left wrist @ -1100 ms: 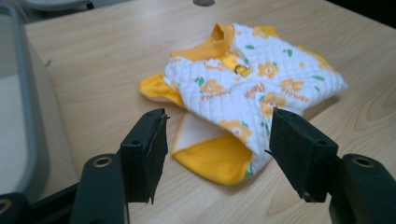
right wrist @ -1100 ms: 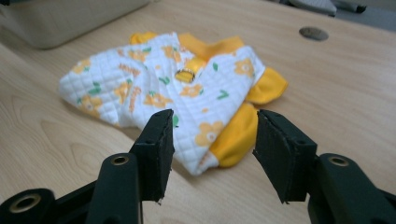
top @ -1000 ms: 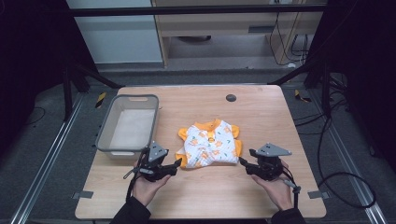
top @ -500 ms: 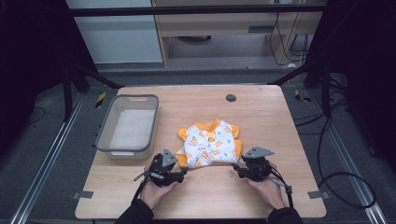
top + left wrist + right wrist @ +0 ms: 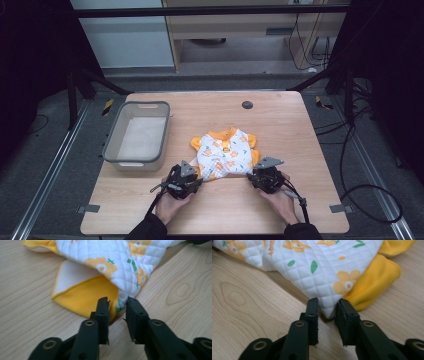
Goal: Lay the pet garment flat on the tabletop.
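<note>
garment: small quilted top [image 5: 226,154], white with orange flowers and yellow trim, lies flat near the middle of the wooden table [image 5: 300,130], toward the person's edge
bin: grey bin [image 5: 137,135] sits to the garment's left, apart from it; nothing seen inside
left gripper [image 5: 117,305]: at the garment's near-left corner — jaws partly apart, a fold of white quilt and yellow trim sits between the tips; cannot tell if they pinch it
right gripper [image 5: 327,306]: at the near-right corner, jaws partly apart, the white corner point sits in the gap, not clearly clamped
step: looks like both near corners being taken at once, grasp not yet made
next move: likely calls for both pairs of jaws to close on the cloth — deep enough to catch every layer — before any lift or fold
</note>
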